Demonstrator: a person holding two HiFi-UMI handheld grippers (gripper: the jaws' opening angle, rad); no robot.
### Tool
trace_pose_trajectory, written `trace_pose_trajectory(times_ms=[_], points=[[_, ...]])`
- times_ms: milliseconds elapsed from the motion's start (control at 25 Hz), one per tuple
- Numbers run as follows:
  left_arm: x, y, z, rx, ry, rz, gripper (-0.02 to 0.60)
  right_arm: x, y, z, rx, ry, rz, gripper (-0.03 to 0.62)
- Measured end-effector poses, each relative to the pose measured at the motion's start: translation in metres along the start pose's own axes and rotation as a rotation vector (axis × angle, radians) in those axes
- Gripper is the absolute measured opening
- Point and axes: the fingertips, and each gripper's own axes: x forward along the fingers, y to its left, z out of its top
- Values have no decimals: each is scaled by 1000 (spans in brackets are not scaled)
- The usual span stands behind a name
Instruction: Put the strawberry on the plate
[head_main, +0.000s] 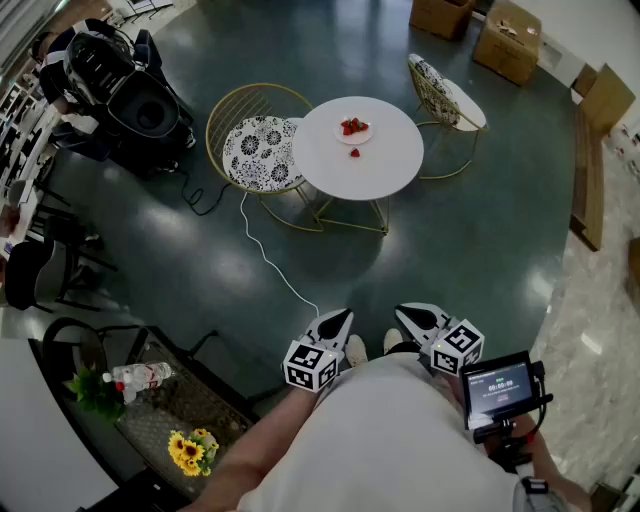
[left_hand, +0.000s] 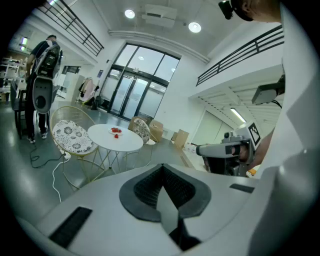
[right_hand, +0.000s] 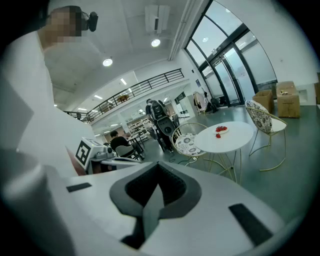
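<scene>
A small white plate (head_main: 352, 128) with several strawberries sits on a round white table (head_main: 375, 165) far ahead of me. One loose strawberry (head_main: 355, 153) lies on the tabletop just in front of the plate. The left gripper (head_main: 345, 314) and right gripper (head_main: 402, 312) are held close to the person's body, far from the table, both shut and empty. The left gripper view shows the table (left_hand: 107, 140), the plate (left_hand: 116, 130) and the loose strawberry (left_hand: 117, 135) small in the distance. In the right gripper view the plate (right_hand: 222, 130) and strawberry (right_hand: 218, 135) are just as far off.
Two gold wire chairs (head_main: 255, 150) (head_main: 445, 100) flank the table. A white cable (head_main: 262, 250) runs across the dark floor. Black equipment (head_main: 125, 90) stands far left, cardboard boxes (head_main: 505, 40) at the back. A side table with sunflowers (head_main: 190, 445) is near left, a small monitor (head_main: 500, 385) at right.
</scene>
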Motion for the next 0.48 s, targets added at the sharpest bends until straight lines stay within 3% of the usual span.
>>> trace_pose_trajectory(times_ms=[200,480], points=[[-12,-43,-15,46,18,-26,6,-35,16,-5,-6,-44,-6,6],[-13,-79,-14,86,-19,18,6,-73,27,-3,-37,-113,53,7]])
